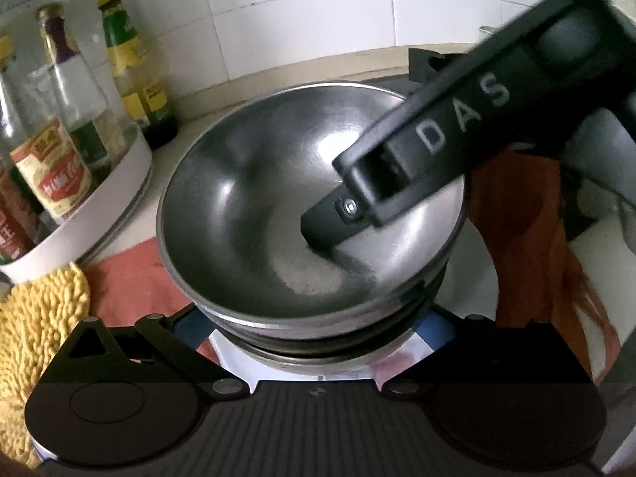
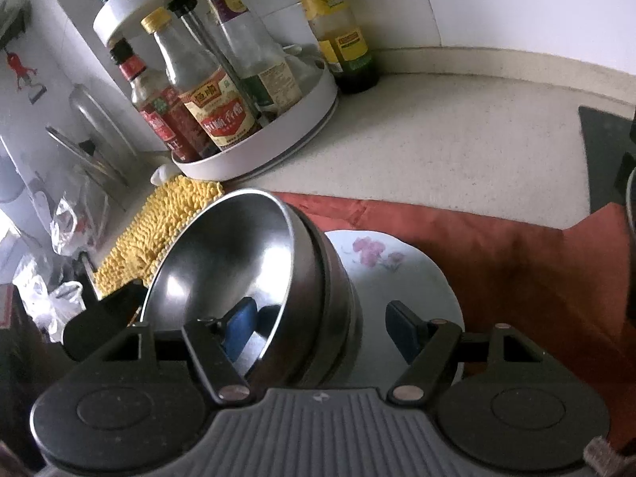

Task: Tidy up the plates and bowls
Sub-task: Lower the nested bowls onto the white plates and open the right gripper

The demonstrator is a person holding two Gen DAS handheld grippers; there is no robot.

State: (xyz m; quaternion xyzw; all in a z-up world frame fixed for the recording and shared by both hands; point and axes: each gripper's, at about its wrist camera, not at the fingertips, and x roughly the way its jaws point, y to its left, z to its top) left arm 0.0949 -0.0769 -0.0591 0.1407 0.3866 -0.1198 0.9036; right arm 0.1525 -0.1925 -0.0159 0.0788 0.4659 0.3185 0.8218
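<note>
White wall tiles back the surface where the stacked steel bowls (image 2: pixel 254 290) sit on a floral plate (image 2: pixel 397 274); my right fingers (image 2: pixel 318 328) straddle the slick, stiff, light rim unclamped, while my left fingers' state I cannot tell.

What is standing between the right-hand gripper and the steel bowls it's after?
Nothing visible. The right gripper straddles the wall of the stacked steel bowls: one blue-padded finger is inside the top bowl, the other is outside, over the floral plate under the stack, apart from the bowls.
</note>
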